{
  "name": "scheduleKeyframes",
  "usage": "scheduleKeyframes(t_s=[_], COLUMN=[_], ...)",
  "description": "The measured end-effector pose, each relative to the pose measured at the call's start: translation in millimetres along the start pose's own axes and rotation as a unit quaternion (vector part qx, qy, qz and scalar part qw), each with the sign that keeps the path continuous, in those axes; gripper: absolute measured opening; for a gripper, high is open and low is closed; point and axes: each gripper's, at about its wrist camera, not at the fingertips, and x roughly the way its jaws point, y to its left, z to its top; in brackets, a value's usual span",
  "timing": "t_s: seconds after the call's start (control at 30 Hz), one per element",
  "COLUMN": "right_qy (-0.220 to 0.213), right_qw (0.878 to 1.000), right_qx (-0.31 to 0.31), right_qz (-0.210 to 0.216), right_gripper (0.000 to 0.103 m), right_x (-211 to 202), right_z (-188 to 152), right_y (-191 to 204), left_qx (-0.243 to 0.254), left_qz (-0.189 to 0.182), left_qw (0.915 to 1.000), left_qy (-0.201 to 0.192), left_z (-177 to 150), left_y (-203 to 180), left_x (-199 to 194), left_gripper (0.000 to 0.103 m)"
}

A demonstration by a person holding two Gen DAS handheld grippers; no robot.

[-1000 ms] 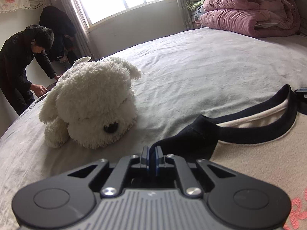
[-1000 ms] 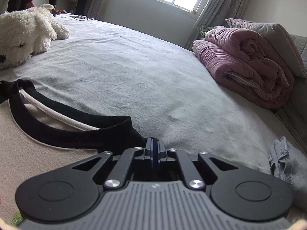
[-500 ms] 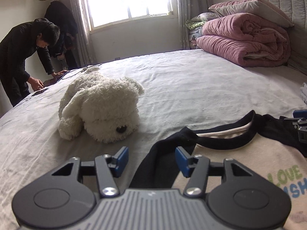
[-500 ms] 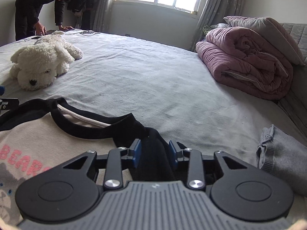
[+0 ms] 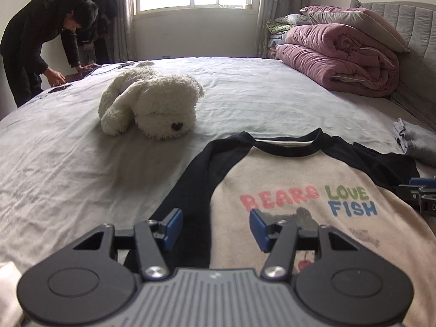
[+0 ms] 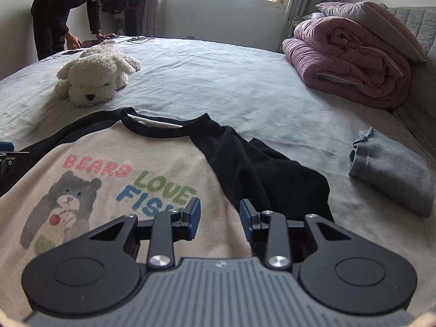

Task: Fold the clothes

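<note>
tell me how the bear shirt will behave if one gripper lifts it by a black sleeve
Probably floppy: the shirt lies limp on the bed, its sleeve bunched in soft folds. It would likely drape and drag, not lift flat. Its fuzzy fabric looks unlikely to slip.

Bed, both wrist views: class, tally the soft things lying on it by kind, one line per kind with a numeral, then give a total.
Printed shirts: 1, the cream shirt with black sleeves
Folded grey garments: 1, the grey garment
Plush toys: 1, the white plush dog
Rolled quilts: 1, the pink quilt
Pillows: 1, the pillow on the quilt
Total: 5
</note>
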Motion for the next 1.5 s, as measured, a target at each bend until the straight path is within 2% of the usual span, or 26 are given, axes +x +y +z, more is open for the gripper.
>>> scheduleKeyframes(t_s=[0.27,0.47,0.67,0.83,0.93,1.0,1.03,1.07,1.1,1.17,1.3,1.5], right_qy=[0.023,0.041,0.049,0.057,0.063,0.069,0.071,0.072,0.072,0.073,0.074,0.075], right_qw=[0.999,0.996,0.992,0.99,0.99,0.99,0.99,0.99,0.991,0.991,0.991,0.991], right_qx=[0.031,0.074,0.112,0.127,0.122,0.121,0.12,0.119,0.116,0.11,0.108,0.113], right_qz=[0.006,0.009,0.012,0.015,0.015,0.015,0.014,0.014,0.014,0.014,0.012,0.011], right_gripper=[0.037,0.038,0.04,0.04,0.042,0.042,0.043,0.043,0.043,0.043,0.043,0.043], right_x=[-30,-43,-46,-40,-38,-37,-36,-34,-32,-29,-22,-17], right_z=[-37,-59,-72,-75,-72,-70,-69,-68,-66,-63,-58,-54], right_y=[-12,-26,-38,-41,-39,-39,-38,-38,-38,-39,-45,-56], left_qx=[-0.043,-0.063,-0.095,-0.076,-0.04,-0.007,0.011,0.029,0.043,0.06,0.06,0.054], left_qz=[-0.019,-0.022,0.016,0.053,0.072,0.089,0.097,0.106,0.115,0.134,0.189,0.255], left_qw=[0.9984,0.9966,0.9946,0.9948,0.9949,0.9946,0.994,0.993,0.9918,0.9887,0.9801,0.9649], left_qy=[0.032,0.049,0.039,0.042,0.058,0.054,0.049,0.042,0.036,0.028,0.003,-0.028], left_z=[-38,-53,-54,-51,-54,-55,-56,-54,-51,-43,-20,23], left_y=[20,37,64,72,67,61,57,52,49,44,51,81], left_x=[-31,-46,-54,-43,-26,-17,-13,-10,-9,-5,2,14], left_gripper=[0.056,0.056,0.056,0.056,0.058,0.059,0.056,0.047,0.026,0.012,0.01,0.009])
